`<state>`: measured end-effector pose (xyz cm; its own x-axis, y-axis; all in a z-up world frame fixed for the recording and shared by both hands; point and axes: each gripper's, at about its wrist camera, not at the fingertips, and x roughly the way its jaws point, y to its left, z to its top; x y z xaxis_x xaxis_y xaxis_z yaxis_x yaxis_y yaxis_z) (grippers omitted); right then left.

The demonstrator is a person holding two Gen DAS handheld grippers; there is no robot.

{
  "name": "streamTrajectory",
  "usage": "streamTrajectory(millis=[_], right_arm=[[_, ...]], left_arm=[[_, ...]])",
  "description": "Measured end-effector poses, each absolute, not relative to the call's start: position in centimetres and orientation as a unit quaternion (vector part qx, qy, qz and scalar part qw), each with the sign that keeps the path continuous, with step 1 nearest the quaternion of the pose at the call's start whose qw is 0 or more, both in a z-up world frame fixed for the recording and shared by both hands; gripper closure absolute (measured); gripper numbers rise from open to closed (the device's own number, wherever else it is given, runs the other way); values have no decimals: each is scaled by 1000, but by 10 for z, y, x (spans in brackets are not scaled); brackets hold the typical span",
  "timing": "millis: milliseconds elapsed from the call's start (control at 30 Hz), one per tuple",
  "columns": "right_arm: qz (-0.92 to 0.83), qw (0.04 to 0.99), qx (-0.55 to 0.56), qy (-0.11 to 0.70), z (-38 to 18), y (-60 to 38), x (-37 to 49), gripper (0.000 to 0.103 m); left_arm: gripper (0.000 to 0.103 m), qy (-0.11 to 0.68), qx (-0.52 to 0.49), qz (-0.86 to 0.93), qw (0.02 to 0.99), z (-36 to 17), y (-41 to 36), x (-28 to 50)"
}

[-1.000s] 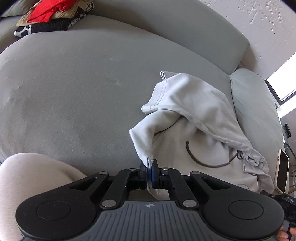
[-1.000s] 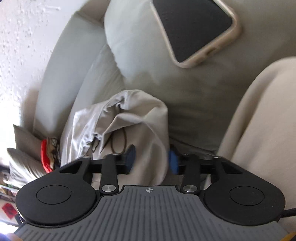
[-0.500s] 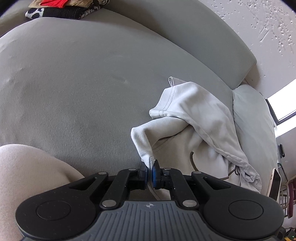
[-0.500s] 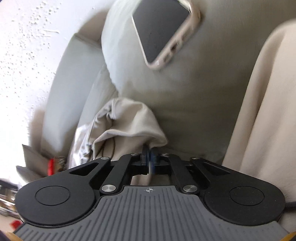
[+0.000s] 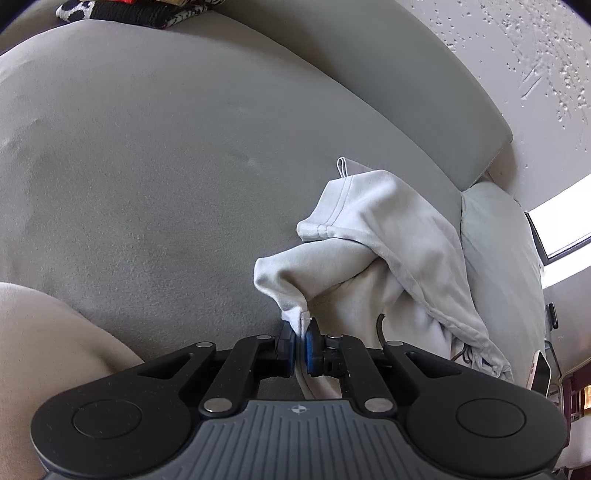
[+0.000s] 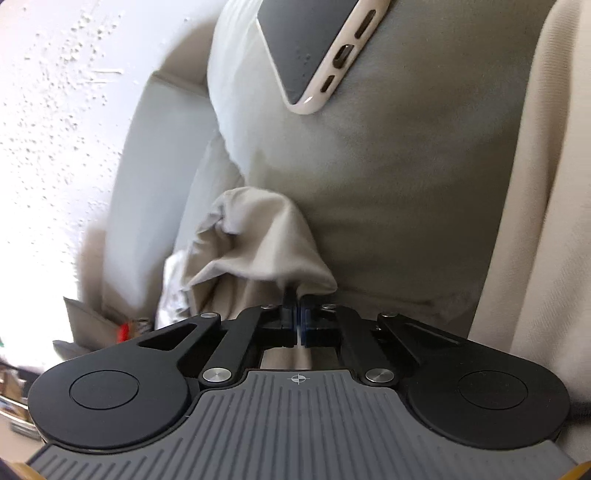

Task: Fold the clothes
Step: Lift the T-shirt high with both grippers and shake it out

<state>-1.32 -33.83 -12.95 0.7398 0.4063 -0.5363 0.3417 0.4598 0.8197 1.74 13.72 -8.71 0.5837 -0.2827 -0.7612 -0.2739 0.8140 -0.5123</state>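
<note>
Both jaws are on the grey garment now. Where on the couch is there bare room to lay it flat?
The seat cushion is bare from the garment leftward, up to the patterned clothes at its far end. It is crowded to the right: armrest pillow, phone.

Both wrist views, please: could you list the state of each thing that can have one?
Left tool: shut on the light grey garment's edge.
Right tool: shut on a fold of the same garment.
Light grey garment: crumpled, unfolded, lying on the sofa.
Phone: face down on the cushion.
Patterned clothes: heaped at the sofa's far end.
</note>
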Motion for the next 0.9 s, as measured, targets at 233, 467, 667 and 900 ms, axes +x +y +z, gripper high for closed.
streamTrajectory(millis=[233, 467, 667, 900], right_arm=[[91, 781, 534, 309, -46, -356, -60, 103], [113, 776, 586, 205, 36, -380, -50, 103], [154, 771, 600, 150, 147, -364, 5, 103], [177, 849, 498, 13, 295, -344, -7, 103]], left_arm=[[101, 464, -313, -36, 828, -65, 145, 1], [102, 355, -463, -99, 806, -4, 177, -15], [102, 231, -474, -147, 837, 128, 178, 21], [101, 49, -416, -159, 894, 282, 167, -3]])
